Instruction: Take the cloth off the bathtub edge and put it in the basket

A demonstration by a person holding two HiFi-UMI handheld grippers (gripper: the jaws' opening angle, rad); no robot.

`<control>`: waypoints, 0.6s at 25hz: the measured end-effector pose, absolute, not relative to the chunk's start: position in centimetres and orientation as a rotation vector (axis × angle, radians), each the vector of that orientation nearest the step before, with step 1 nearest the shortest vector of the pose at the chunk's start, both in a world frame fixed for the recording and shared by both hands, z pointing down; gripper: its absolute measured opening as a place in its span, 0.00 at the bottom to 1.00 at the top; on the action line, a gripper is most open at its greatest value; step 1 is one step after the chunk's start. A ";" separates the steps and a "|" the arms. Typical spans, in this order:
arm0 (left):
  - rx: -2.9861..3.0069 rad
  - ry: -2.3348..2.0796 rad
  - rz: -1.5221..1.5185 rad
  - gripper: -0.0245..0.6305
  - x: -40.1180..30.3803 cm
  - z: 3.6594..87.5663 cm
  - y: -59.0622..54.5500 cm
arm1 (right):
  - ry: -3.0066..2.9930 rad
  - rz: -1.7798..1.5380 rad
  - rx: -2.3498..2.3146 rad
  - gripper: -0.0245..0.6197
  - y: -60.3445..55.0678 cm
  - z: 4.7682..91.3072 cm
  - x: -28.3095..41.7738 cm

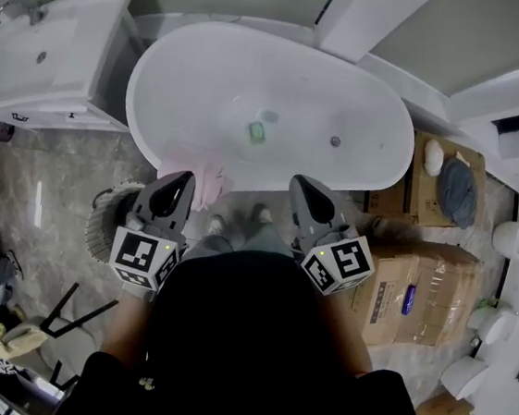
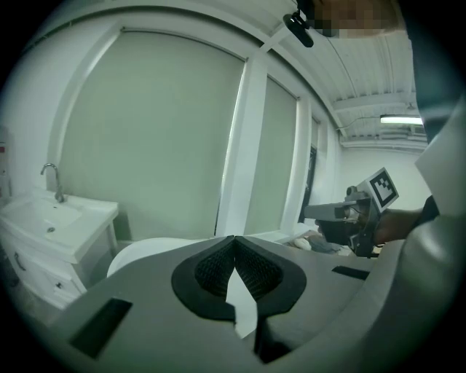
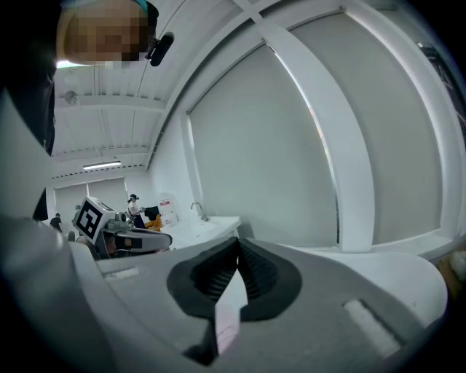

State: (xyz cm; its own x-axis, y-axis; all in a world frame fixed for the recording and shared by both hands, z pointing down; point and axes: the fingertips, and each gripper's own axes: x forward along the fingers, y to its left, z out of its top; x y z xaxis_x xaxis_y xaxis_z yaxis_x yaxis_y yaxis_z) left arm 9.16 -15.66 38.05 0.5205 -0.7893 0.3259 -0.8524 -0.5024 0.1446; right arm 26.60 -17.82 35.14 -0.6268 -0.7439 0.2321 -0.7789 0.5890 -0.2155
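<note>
Hovering side by side before person: left gripper (image 1: 186, 181) and right gripper (image 1: 300, 182), jaws pressed together, both empty. Basket (image 1: 107, 222), possibly wicker, on floor left. Pink cloth (image 1: 211, 185) draped over bathtub (image 1: 253, 183) near rim, just beside left tips. Cardboard boxes (image 1: 417, 294) right.

Left gripper (image 1: 187, 178), right gripper (image 1: 298, 180) grey; black ribbed jaws; marker cubes (image 1: 145, 259); black top (image 1: 254, 341).

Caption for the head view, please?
Both shut, left hand-held gripper and right hand-held gripper near a bathtub with pink cloth on its edge.
</note>
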 end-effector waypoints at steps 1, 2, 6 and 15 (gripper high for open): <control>2.463 -1.397 0.318 0.04 8.9 38.3 -15.9 | -2.703 0.453 1.261 0.03 -18.3 35.2 26.2; 2.445 -1.420 0.322 0.04 8.7 38.5 -16.1 | -2.710 0.453 1.224 0.03 -18.8 35.3 25.9; 2.366 -1.490 0.342 0.04 7.7 40.1 -16.4 | -2.726 0.469 1.108 0.03 -20.0 35.9 24.7; 2.185 -1.543 0.435 0.05 5.2 46.7 -17.0 | -2.697 0.484 0.972 0.03 -22.2 38.5 22.7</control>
